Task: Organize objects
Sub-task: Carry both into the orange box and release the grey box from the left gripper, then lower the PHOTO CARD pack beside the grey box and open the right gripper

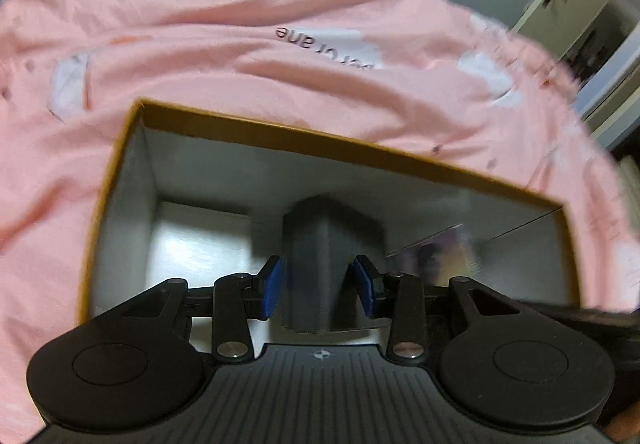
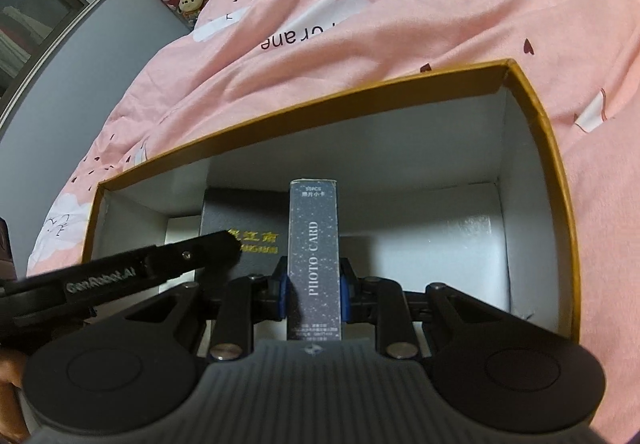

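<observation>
Pink bedding (image 2: 400, 24) surrounds box (image 2: 532, 116); only right view reads "PHOTO CARD" pack (image 2: 314, 260), left blurry.

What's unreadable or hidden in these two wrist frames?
- Left wrist: dark box in the left claw is motion-blurred; no label legible.
- Left wrist: purple item in the storage box is smeared, cut by linkage.
- Right wrist: gold print on black box partly covered by left claw's arm.
- Right wrist: fine print on PHOTO CARD box in the right claw too small.

One open box (image 2: 532, 112), two small boxes: dark box (image 1: 320, 264), photo-card box (image 2: 314, 264); two grippers.
</observation>
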### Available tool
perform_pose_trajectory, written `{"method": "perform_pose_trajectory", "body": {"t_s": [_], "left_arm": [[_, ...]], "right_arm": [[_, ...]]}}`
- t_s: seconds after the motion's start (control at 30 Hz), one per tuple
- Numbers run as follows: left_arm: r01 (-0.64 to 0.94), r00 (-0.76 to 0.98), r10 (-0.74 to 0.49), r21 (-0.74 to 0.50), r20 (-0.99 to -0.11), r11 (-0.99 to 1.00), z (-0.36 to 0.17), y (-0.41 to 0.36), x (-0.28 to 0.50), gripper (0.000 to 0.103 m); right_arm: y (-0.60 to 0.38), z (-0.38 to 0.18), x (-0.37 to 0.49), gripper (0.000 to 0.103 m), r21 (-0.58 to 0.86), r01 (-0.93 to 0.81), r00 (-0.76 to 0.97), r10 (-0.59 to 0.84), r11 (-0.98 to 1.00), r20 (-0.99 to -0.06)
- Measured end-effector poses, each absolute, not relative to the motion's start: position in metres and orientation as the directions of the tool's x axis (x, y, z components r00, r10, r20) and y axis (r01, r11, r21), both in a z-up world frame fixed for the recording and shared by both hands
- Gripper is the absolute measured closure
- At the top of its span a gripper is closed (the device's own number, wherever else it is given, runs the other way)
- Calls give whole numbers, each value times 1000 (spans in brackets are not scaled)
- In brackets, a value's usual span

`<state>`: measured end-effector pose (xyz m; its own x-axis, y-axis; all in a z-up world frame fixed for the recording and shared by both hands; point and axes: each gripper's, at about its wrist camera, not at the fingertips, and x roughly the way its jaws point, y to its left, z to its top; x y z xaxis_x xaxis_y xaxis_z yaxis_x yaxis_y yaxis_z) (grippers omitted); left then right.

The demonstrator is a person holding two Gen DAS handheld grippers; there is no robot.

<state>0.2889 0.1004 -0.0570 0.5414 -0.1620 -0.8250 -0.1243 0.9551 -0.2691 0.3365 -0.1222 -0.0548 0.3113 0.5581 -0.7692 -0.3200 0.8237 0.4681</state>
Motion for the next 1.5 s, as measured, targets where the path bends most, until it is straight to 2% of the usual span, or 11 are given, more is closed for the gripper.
{"method": "perform_pose_trajectory", "body": {"t_s": [0.07, 0.2, 0.33, 0.47, 0.6, 0.87, 0.97, 1.03, 1.23, 1.37, 1.5], "left_arm": [[-111, 549, -106, -198, -829, 974, -56, 96, 288, 59], [-79, 545, -111, -182, -831, 980, -53, 93, 284, 59], [9, 543, -108, -123, -833, 992, -45, 86, 275, 39], [104, 517, -97, -50, -851, 993, -44, 77, 268, 35], [160, 498, -46, 39, -866, 986, -53, 67, 265, 34], [194, 489, 21, 132, -872, 972, -64, 59, 266, 35], [179, 481, 32, 134, -876, 975, -66, 61, 268, 43], [175, 483, 31, 131, -875, 976, -68, 61, 268, 43], [162, 487, 30, 124, -873, 979, -67, 62, 268, 43], [160, 488, 28, 121, -873, 980, -67, 63, 268, 44], [157, 488, 27, 118, -873, 981, -67, 64, 268, 45]], "right_arm": [[-123, -56, 338, 78, 468, -313, 308, 555, 826, -773], [-124, -59, 339, 78, 457, -307, 309, 542, 835, -782], [-121, -63, 346, 78, 485, -284, 295, 556, 827, -777], [-115, -66, 351, 78, 480, -279, 296, 550, 832, -781], [-108, -71, 354, 78, 513, -278, 261, 578, 812, -773], [-106, -77, 360, 78, 549, -265, 232, 605, 793, -762], [-107, -78, 362, 74, 540, -276, 215, 599, 795, -771], [-105, -78, 362, 73, 511, -297, 218, 578, 807, -786], [-95, -68, 357, 58, 335, -407, 284, 466, 850, -838], [-88, -66, 352, 47, 210, -503, 308, 401, 838, -863], [-92, -65, 347, 34, 170, -582, 288, 397, 795, -872]]}}
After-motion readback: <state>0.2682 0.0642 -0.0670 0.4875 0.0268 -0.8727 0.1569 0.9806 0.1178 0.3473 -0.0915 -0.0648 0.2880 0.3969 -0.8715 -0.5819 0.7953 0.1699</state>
